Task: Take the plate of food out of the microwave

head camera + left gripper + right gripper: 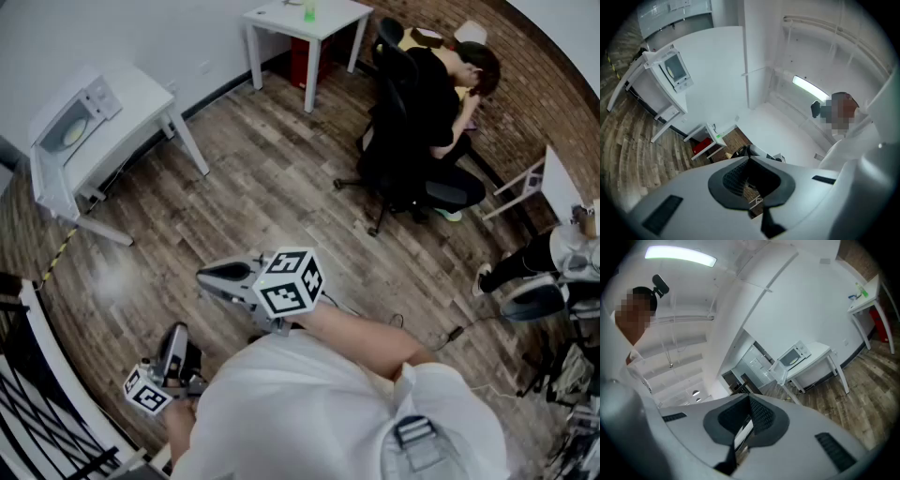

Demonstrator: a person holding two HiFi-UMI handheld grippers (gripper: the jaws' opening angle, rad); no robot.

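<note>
**Open floor between the grippers and the microwave**

The microwave (77, 120) sits on a white table (141, 94) with its door (45, 178) swung open. The plate of food (73, 135) shows pale yellow inside. Bare wood floor (253, 187) runs from it to the left gripper (174, 336) and right gripper (208, 275), both with jaws pressed together and empty. Well right of the microwave, a seated person (441, 103) faces a brick wall (525, 84).

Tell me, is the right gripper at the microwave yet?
No, the right gripper hovers over the floor, far from the microwave.
</note>
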